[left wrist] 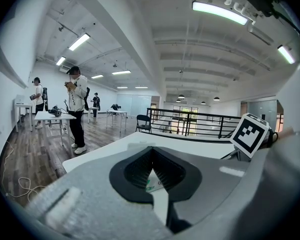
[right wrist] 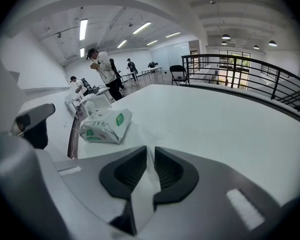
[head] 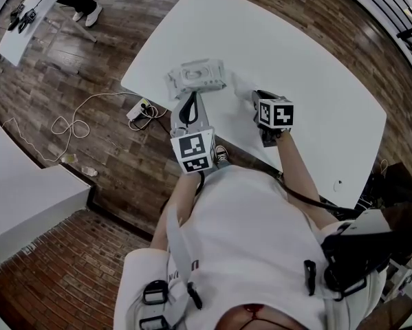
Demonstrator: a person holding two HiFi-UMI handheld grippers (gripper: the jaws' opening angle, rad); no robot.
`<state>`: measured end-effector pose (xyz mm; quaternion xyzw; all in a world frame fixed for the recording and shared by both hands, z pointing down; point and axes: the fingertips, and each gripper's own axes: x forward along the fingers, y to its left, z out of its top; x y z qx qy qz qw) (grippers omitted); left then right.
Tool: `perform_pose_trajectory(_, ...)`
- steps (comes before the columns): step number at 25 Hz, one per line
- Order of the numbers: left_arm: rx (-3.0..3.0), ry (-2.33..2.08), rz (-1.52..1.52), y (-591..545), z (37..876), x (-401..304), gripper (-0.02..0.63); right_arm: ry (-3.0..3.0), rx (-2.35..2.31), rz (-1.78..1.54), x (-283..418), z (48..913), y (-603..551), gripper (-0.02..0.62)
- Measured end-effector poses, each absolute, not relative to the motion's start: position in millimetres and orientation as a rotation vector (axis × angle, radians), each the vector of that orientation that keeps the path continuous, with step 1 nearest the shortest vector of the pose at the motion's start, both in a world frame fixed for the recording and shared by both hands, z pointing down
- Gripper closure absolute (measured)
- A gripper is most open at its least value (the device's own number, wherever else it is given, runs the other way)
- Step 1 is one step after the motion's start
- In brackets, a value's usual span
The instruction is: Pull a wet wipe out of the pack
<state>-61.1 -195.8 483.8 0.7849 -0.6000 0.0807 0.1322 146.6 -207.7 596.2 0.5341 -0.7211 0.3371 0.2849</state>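
We count one pack (head: 199, 74) on one table (head: 309, 53), its end clamped in our left gripper (head: 186, 104). Our right gripper (right wrist: 150, 151) stands slightly parted, one wipe (right wrist: 141, 196) loose between its jaws

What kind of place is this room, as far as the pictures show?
Probably an open workroom or lab, not a home: several white tables on a wood-pattern floor, long strip lights on a bare ceiling, and other people standing at tables farther back.
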Motion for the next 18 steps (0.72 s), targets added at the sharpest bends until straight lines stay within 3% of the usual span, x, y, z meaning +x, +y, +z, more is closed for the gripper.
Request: perform_pose_trajectory(18, 2.271, -1.738, 0.225, -193.0, 483.9, -59.0, 0.604, -2.027, 1.349, 0.853, 135.0, 578.2, -210.5, 0.461)
